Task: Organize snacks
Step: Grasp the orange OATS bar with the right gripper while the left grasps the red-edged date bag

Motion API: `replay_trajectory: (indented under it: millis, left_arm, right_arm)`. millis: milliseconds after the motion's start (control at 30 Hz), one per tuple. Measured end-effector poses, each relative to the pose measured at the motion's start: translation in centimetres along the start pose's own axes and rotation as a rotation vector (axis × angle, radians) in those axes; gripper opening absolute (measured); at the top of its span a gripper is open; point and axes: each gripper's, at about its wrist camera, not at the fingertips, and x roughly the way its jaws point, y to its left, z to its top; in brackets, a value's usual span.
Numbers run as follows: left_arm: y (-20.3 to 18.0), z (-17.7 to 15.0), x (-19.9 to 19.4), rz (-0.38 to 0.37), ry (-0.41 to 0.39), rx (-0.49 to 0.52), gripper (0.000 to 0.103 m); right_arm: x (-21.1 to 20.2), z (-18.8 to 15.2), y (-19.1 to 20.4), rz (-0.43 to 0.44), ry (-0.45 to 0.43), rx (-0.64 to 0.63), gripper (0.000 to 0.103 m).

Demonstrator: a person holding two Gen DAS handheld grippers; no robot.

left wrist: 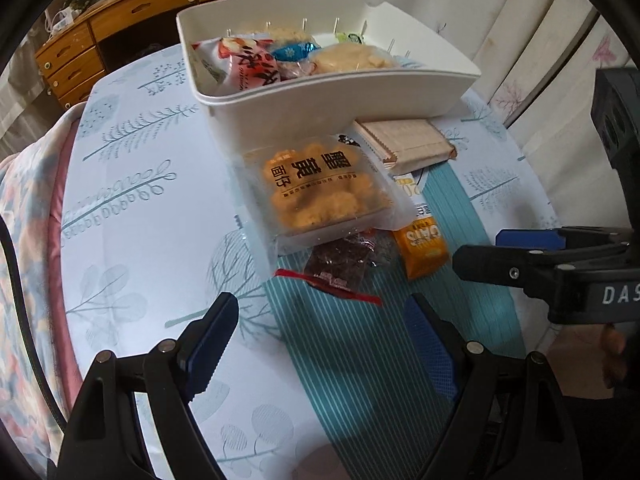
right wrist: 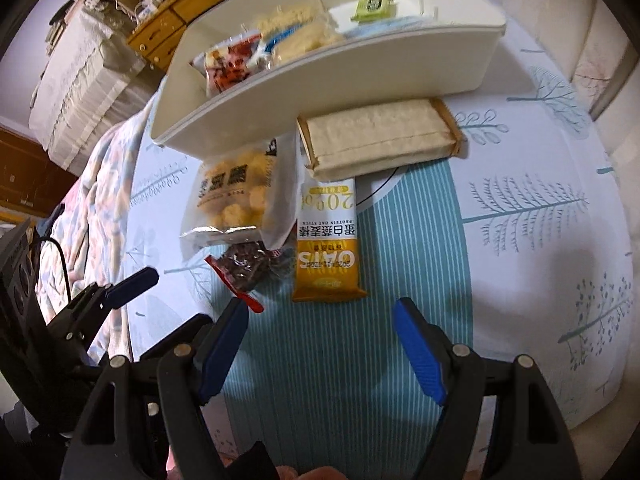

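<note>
Two open hand-held grippers [left wrist: 320,332], four loose snacks [left wrist: 320,188]

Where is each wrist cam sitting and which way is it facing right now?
Left wrist: on the left gripper, angled down at the table; own open fingers below, right gripper entering from the right.
Right wrist: on the right gripper, angled down at the oat bar; own open fingers, left gripper at left.
Shared: white bin, yellow snack bag, dark jerky pack, oat bar.
</note>
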Motion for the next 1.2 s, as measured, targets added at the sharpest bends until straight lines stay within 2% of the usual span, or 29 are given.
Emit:
replay_trajectory:
  millis: [233, 500, 700, 967, 1200]
  left_arm:
    - [-0.1, 1.2, 2.0, -0.003, -0.005, 0.022, 0.084]
    - [-0.7, 2.8, 3.7, 0.015, 0.011, 0.101, 0.084]
    - [-0.6, 3.5, 4.9, 0.035, 0.046, 0.108, 0.084]
    - [-1.0, 3.4, 6.6, 0.059, 0.105, 0.100, 0.075]
    - [-1.5, 3.2, 7.3, 0.049, 0.127, 0.093, 0.069]
  right_arm:
    - [2.3, 1.4, -0.2, 0.017, 0.083, -0.035, 0.076]
    - [4.0, 2.6, -0.5, 0.025, 0.130, -0.052, 0.061]
    - [4.9, 2.9, -0.4, 0.013, 0.158, -0.057, 0.056]
    - [5.7, 3.8, 0.2, -0.020, 0.173, -0.077, 0.044]
    - [6.0, 3.9, 1.3, -0.048, 0.177, -0.096, 0.043]
